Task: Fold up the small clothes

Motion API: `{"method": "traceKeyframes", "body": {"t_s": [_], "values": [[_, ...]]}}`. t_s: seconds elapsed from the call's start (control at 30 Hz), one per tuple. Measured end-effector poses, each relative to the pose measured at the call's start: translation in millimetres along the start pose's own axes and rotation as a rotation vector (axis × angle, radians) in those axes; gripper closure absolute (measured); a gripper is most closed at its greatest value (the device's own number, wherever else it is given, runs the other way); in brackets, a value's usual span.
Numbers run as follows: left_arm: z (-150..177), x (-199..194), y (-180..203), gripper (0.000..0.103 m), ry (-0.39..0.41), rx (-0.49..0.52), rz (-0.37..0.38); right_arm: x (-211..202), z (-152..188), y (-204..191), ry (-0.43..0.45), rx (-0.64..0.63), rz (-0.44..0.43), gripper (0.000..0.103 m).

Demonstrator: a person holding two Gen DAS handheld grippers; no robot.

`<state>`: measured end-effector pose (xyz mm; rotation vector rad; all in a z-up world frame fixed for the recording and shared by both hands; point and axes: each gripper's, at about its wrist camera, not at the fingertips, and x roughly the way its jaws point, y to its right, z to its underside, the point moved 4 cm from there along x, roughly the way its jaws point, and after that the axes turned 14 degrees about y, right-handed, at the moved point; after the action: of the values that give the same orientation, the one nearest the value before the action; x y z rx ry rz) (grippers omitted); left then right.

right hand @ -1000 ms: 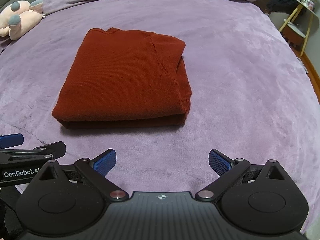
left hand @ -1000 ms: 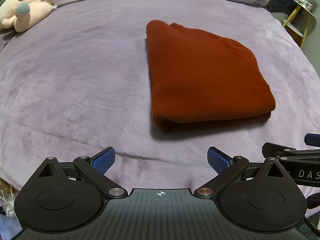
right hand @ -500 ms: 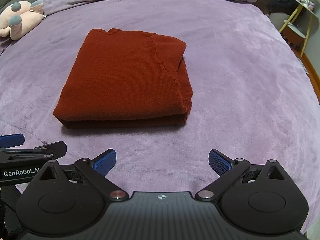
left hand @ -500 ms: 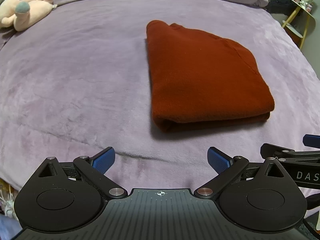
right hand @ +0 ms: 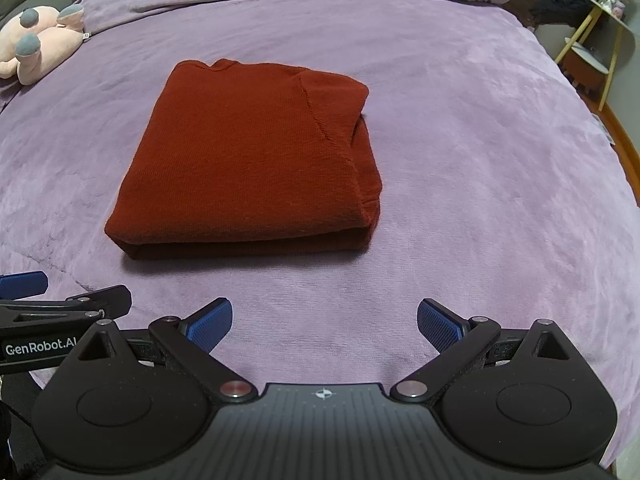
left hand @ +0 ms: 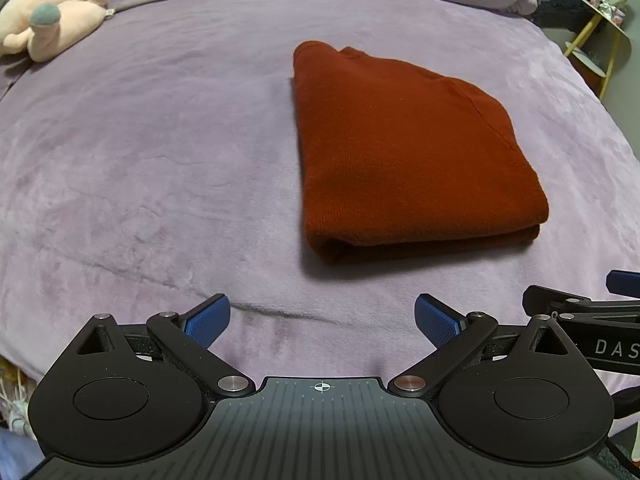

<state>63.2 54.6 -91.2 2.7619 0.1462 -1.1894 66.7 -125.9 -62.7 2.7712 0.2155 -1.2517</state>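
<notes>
Hardly anything differs from a second ago: the red garment lies in the same folded rectangle on the purple bed cover, and both tools sit in the same spots at the near edge, only the framing drifting a touch. Judging from that stillness, the folding looks finished, or paused before a final tidy or a further fold.

Going left to right, a pink plush toy lies at the far left corner of the bed, well apart from the work. Next comes the left gripper, its blue pads spread wide with nothing between them, hovering over bare cover short of the garment's near left corner. The garment occupies the middle of the bed, doubled edge facing the cameras. The right gripper is likewise wide and empty, held just short of the garment's near right corner. Beyond the bed's right edge stands a yellow side table.

The left wrist view shows the garment's clean straight left edge and a neat, closed near fold. The right wrist view reveals what that one hides: along the right side the layers are stacked unevenly, a lower layer peeking out beneath the top panel, with a seam running diagonally above it.
</notes>
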Motion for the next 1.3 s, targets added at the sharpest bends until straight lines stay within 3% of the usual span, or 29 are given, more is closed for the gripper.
{"method": "traceKeyframes", "body": {"t_s": [0.73, 0.93, 1.13, 1.3], "values": [[-1.3, 0.8, -0.7, 0.002, -0.001, 0.001, 0.005, -1.0, 1.0, 1.8, 0.005, 0.006, 0.001, 0.004], [-0.2, 2.0, -2.5, 0.002, -0.012, -0.052, 0.06, -1.8, 0.6, 2.5, 0.007, 0.002, 0.008, 0.004], [0.4, -2.2, -0.4, 0.002, 0.036, 0.035, 0.017, -3.7, -0.2, 3.2, 0.014, 0.005, 0.009, 0.004], [2.3, -2.1, -1.1, 0.002, 0.03, 0.029, 0.034, -4.2, 0.3, 3.2, 0.016, 0.001, 0.011, 0.004]]}}
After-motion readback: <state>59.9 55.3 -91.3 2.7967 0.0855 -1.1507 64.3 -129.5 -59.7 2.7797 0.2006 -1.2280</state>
